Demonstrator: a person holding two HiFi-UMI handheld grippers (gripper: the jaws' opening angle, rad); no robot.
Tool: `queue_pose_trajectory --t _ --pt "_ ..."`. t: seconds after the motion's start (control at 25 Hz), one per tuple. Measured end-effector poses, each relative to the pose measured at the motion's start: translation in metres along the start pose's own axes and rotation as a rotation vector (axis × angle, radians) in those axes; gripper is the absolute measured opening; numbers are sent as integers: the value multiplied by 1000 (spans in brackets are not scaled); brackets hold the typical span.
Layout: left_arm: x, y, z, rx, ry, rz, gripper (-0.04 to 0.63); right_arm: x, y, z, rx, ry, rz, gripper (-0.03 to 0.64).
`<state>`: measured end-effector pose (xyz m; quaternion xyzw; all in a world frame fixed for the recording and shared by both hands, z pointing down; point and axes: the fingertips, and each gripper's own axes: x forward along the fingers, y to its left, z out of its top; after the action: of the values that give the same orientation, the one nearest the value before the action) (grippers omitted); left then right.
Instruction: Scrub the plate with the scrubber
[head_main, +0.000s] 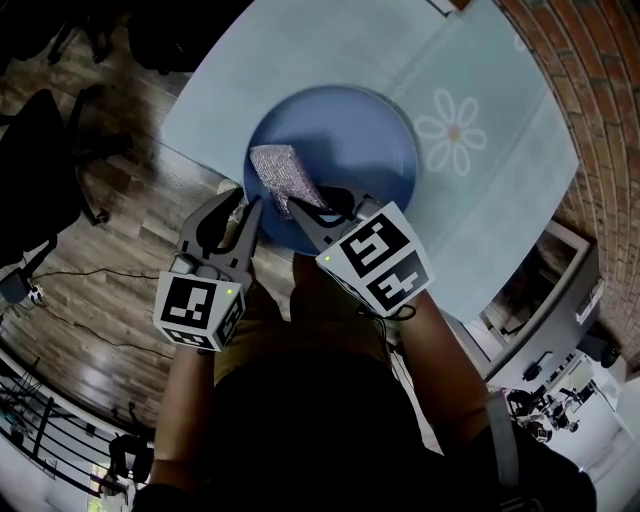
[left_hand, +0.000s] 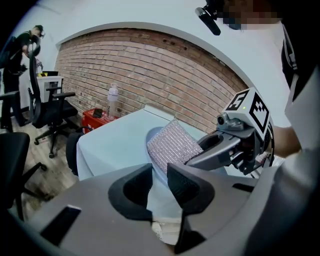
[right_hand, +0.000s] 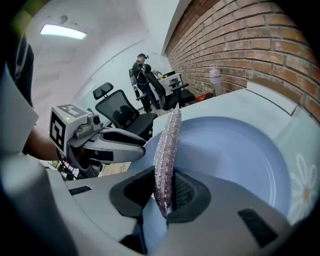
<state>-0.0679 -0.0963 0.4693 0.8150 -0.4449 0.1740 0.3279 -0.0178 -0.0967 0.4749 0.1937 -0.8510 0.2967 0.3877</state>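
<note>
right gripper (right_hand: 164, 196) is clamping the scrubber (right_hand: 167, 150) edge-up, plate (right_hand: 240, 155) lying just ahead; left gripper (left_hand: 159, 187) seems to be pinching its near rim.

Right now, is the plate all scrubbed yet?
Not yet, it seems. Done: the right tool grips the sparkly silver mesh scrubber. In hand: it stands on edge over the round blue plate. Left: the scrubbing itself, as far as I can tell.
</note>
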Motion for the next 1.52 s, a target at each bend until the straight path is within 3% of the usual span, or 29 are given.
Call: queue_pose_trajectory --t 0.32,0.88,1.52 --pt "0 1 -1 -7 2 -3 103 1 -31 7 32 7 -76 84" --pt "0 1 2 17 1 -11 103 -18 -96 30 -113 47 -354 91" --pt "0 1 0 32 37 8 103 -71 -131 -13 -195 169 -508 91"
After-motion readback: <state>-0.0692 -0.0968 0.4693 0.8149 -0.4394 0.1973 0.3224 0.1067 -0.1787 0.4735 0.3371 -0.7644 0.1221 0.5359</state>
